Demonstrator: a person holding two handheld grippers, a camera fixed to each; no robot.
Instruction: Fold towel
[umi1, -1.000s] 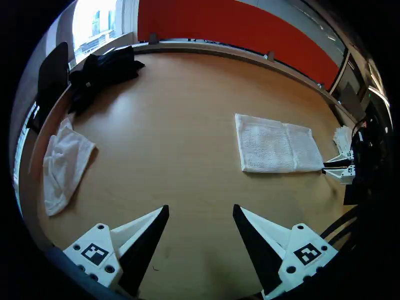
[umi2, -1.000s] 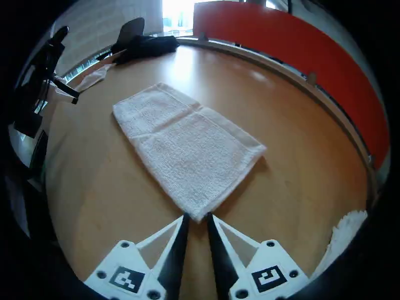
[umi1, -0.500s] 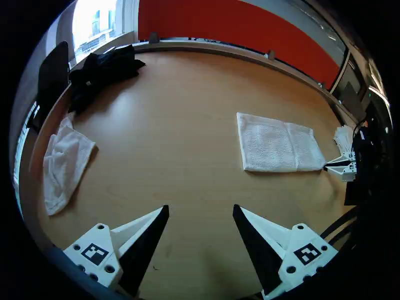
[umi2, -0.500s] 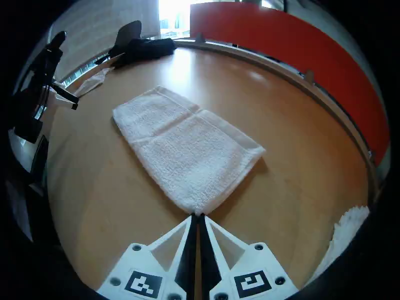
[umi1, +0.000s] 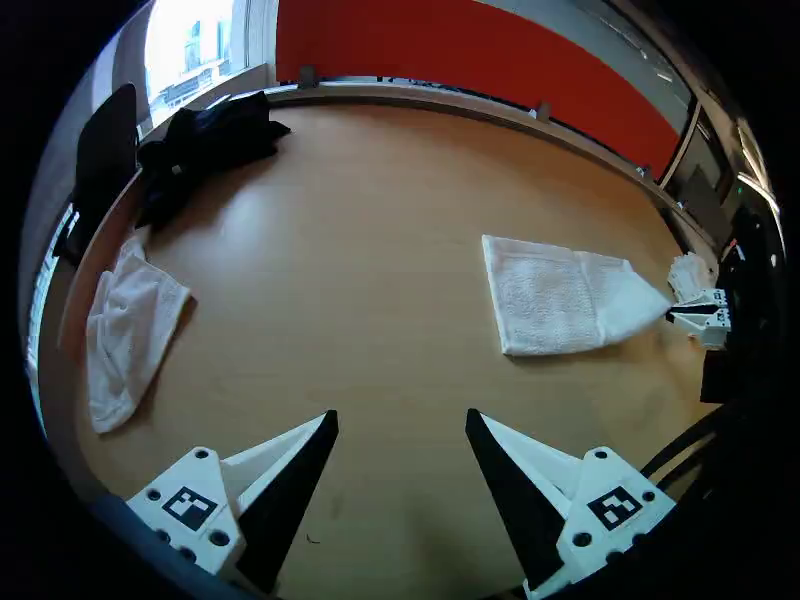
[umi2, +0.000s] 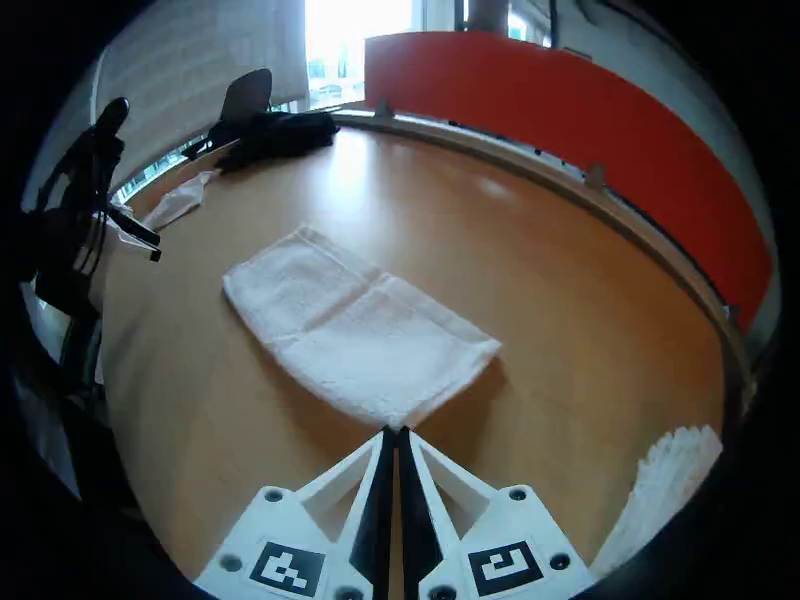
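Two white cloths lie on the wide wooden table (umi1: 340, 250): the towel (umi1: 560, 295) toward the right, a crumpled cloth (umi1: 130, 330) at the left edge. The right gripper (umi2: 397, 440) pinches the towel's near corner, lifted off the wood. The left gripper (umi1: 400, 415) hangs with fingers spread, holding nothing. A red panel (umi1: 450, 45), a window (umi1: 190, 50) and a dark garment (umi1: 210, 140) line the far side.

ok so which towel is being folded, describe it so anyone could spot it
On the wooden table in front of the red partition, look by the right gripper. The flat, folded white towel lies there, one corner pinched in that gripper, unlike the crumpled white towel at the table's opposite edge.
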